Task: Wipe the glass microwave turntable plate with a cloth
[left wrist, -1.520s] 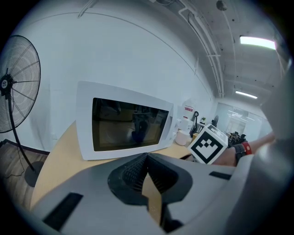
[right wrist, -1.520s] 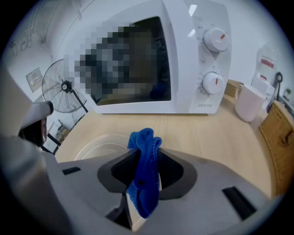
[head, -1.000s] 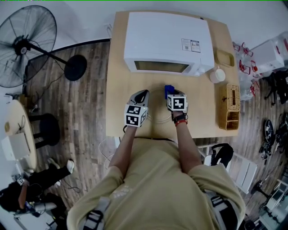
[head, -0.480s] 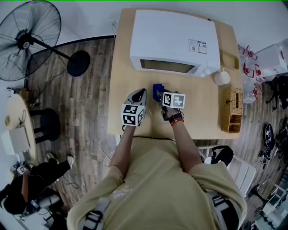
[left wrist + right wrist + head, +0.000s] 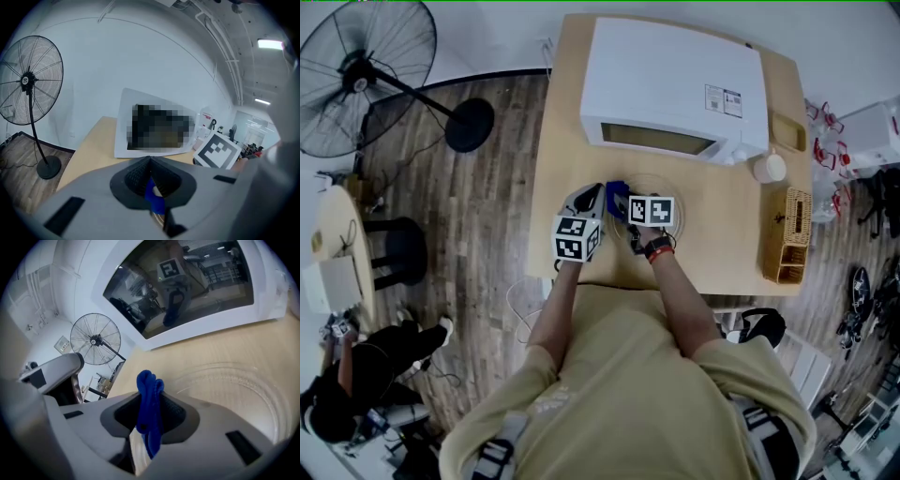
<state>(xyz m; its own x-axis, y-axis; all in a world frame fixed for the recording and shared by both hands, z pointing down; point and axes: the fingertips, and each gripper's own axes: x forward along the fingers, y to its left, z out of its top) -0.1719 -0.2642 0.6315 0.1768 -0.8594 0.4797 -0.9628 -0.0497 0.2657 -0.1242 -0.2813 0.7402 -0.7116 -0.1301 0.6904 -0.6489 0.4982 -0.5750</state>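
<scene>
- The table (image 5: 562,141) carried the microwave (image 5: 675,75), and the glass plate (image 5: 243,394) lay flat on the wood, just in front of the microwave.
- Nothing seemed to hold the plate, so a hard wipe could probably push it along the table.
- The right gripper (image 5: 150,408) was clamped on the blue cloth (image 5: 149,385), near the plate's edge. Its own view showed the glass rings clearly; the head view hardly showed them.
- The left gripper (image 5: 151,176) had its jaws together and seemed to hold nothing.
- The cloth was pinched in a narrow fold and might slip out under pressure.

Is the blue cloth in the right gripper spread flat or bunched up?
Bunched up. The blue cloth is a folded wad pinched in the right gripper's shut jaws.
</scene>
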